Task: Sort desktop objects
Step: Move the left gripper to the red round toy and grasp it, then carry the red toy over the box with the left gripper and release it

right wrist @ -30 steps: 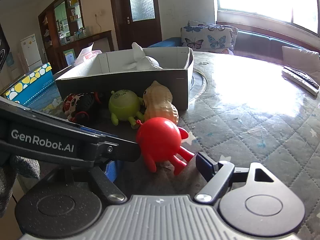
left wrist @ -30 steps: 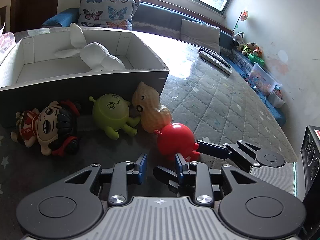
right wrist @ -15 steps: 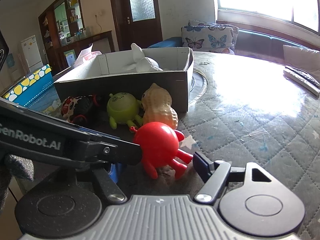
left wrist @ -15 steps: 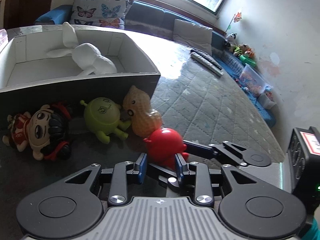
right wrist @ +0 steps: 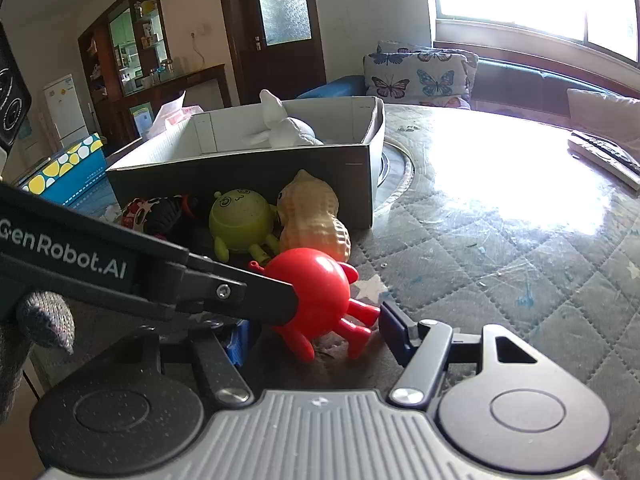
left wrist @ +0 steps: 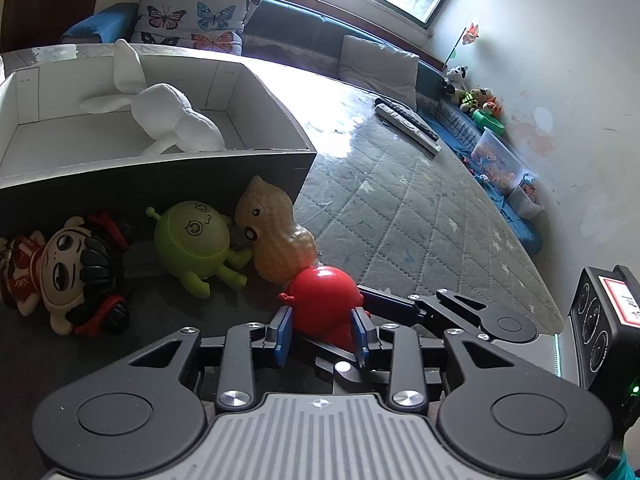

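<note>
A red round toy with legs [left wrist: 323,300] lies on the table in front of a peanut toy [left wrist: 276,236], a green round toy [left wrist: 196,240] and a doll with black hair [left wrist: 76,268]. My left gripper [left wrist: 322,334] has its blue pads on both sides of the red toy, which also shows in the right wrist view [right wrist: 316,292]. My right gripper [right wrist: 316,334] is open, its fingers wide apart around the red toy's legs. A grey box [left wrist: 160,176] behind the toys holds a white plush rabbit [left wrist: 168,120].
Two remote controls [left wrist: 408,122] lie far right on the quilted table cover [left wrist: 420,208]. A blue dotted box [right wrist: 64,172] stands left of the grey box. A sofa with butterfly cushions [left wrist: 192,20] is behind the table.
My left gripper has moved forward and to the right, so the red toy now sits between its pads. The right gripper has edged slightly closer to the toy.
</note>
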{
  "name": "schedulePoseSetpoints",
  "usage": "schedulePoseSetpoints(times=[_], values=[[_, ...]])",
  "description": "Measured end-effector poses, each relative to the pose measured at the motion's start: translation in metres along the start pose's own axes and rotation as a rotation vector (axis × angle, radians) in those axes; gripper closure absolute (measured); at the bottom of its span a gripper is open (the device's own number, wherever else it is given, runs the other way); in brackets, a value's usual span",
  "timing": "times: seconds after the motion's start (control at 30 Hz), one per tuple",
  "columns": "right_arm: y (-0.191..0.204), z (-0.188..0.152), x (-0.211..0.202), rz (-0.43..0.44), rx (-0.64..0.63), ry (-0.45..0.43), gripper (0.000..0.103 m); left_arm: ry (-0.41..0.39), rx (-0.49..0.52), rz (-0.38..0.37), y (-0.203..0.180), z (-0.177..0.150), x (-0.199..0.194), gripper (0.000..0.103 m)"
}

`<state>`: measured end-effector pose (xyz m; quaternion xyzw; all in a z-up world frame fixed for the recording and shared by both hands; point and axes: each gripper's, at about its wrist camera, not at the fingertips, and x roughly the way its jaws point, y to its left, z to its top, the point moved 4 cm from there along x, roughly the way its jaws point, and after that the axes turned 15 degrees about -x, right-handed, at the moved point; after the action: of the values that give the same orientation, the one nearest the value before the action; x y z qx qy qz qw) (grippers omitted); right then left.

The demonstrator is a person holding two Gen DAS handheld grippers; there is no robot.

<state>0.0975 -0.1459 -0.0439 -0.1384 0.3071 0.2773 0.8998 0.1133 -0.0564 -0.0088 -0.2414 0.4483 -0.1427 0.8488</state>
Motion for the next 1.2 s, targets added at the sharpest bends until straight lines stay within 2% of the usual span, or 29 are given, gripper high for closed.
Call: schedulePoseSetpoints(times=[0.37,0.6,0.77,0.93,1.2], values=[[0.002,-0.001,-0.004,-0.01,-0.008,0.0,0.038,0.011,-0.014,-0.027,0.001,-0.001,-0.001,0.065],[0.005,0.019,-0.018,-0.035,-0.057,-0.042,0.038,-0.052,-0.02,-0.079,-0.007,0.008,-0.024,0.066],[0.003,0.054,-0.02,-0.035,-0.117,-0.092,0.038,-0.132,-0.018,-0.097,-0.01,0.032,-0.042,0.066],[0.0,0.098,-0.001,-0.021,-0.177,-0.119,0.038,-0.196,-0.06,-0.101,0.002,0.071,-0.05,0.066],[-0.005,0.149,0.052,0.043,-0.202,-0.074,0.038,-0.218,-0.173,-0.094,0.04,0.129,-0.037,0.065]])
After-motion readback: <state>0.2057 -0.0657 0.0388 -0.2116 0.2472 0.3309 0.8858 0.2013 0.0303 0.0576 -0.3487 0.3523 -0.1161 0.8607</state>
